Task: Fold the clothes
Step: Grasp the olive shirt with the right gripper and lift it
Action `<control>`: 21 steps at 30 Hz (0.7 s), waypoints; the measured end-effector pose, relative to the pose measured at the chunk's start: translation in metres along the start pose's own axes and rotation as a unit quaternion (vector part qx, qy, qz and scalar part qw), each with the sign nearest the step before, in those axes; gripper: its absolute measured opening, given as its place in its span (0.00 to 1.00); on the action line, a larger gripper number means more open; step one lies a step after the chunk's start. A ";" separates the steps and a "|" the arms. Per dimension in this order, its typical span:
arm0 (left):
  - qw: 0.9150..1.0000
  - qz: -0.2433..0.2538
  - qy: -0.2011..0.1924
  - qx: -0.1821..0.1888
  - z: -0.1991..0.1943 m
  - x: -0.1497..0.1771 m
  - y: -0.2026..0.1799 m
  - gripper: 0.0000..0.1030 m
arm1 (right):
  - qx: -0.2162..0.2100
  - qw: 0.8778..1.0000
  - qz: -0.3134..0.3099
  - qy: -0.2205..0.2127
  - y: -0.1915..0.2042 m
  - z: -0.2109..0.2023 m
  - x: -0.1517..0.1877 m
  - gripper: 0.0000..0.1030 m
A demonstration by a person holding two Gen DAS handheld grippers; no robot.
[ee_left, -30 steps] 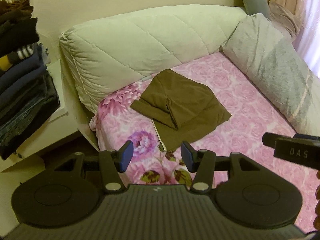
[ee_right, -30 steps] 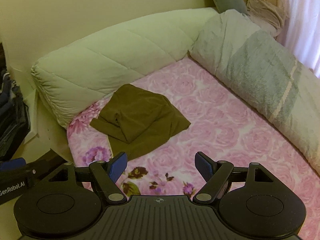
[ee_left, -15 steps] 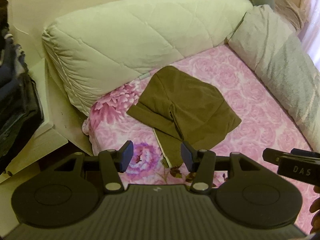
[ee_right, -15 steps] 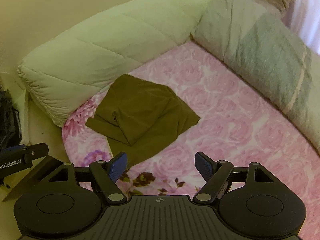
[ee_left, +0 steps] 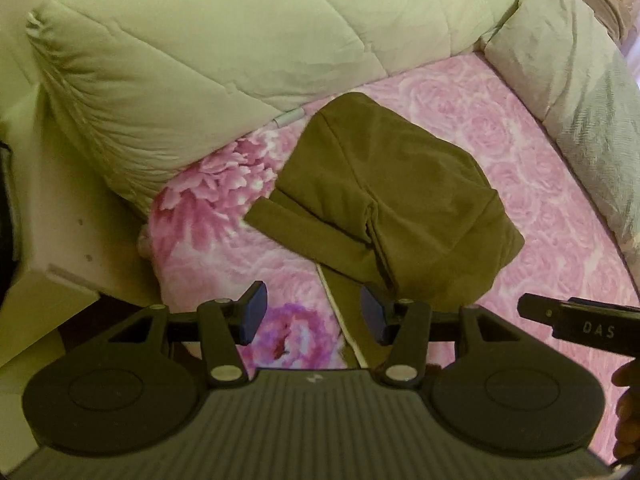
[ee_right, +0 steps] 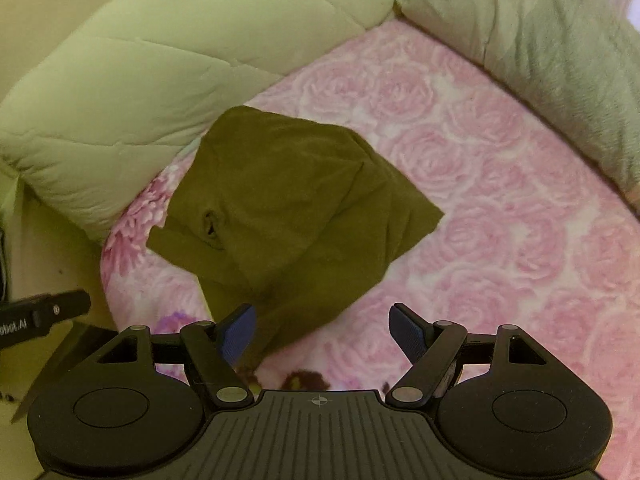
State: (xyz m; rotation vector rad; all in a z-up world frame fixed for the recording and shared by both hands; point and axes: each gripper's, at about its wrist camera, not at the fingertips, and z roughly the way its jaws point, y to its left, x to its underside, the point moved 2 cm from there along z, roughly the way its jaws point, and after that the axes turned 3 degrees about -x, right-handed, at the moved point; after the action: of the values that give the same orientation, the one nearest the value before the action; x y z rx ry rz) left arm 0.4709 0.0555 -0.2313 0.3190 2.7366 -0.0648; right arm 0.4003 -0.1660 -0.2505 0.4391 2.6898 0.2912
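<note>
Our left gripper has its jaws apart with nothing between them, over the near edge of the olive-brown garment. Our right gripper stands wide open too, empty, its left pad just over the garment's near corner. The garment lies partly folded on the pink rose-print bedsheet, near a pale quilted cushion. Beside the garment, the other gripper's body reads "DAS" in the left view, "obot.AI" in the right view.

The olive garment's near edge is hidden behind the left gripper; a fingertip is cut off at the right edge.
</note>
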 end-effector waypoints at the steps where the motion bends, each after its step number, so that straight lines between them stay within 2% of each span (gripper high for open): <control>1: 1.000 0.000 0.002 0.003 0.008 -0.003 0.001 0.46 | -0.002 1.000 0.006 0.003 -0.002 0.009 -0.004 0.75; 5: 1.000 -0.001 0.009 0.014 0.040 -0.013 0.002 0.46 | 0.004 0.999 0.031 0.008 -0.015 0.040 -0.017 0.75; 14: 0.998 -0.003 0.030 0.051 0.111 -0.036 -0.018 0.46 | 0.024 0.990 0.138 0.010 -0.084 0.101 -0.030 0.75; 20: 0.996 -0.025 0.040 0.076 0.151 -0.043 -0.030 0.46 | -0.005 0.980 0.201 0.002 -0.109 0.127 -0.027 0.75; 21: 0.996 -0.028 0.042 0.078 0.155 -0.044 -0.031 0.45 | -0.016 0.979 0.206 0.002 -0.109 0.131 -0.025 0.67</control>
State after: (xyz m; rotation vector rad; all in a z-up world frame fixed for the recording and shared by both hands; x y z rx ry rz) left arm 0.5604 0.0018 -0.3583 0.2949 2.8303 -0.2879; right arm 0.4484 -0.2575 -0.3881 0.9865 2.5736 0.4497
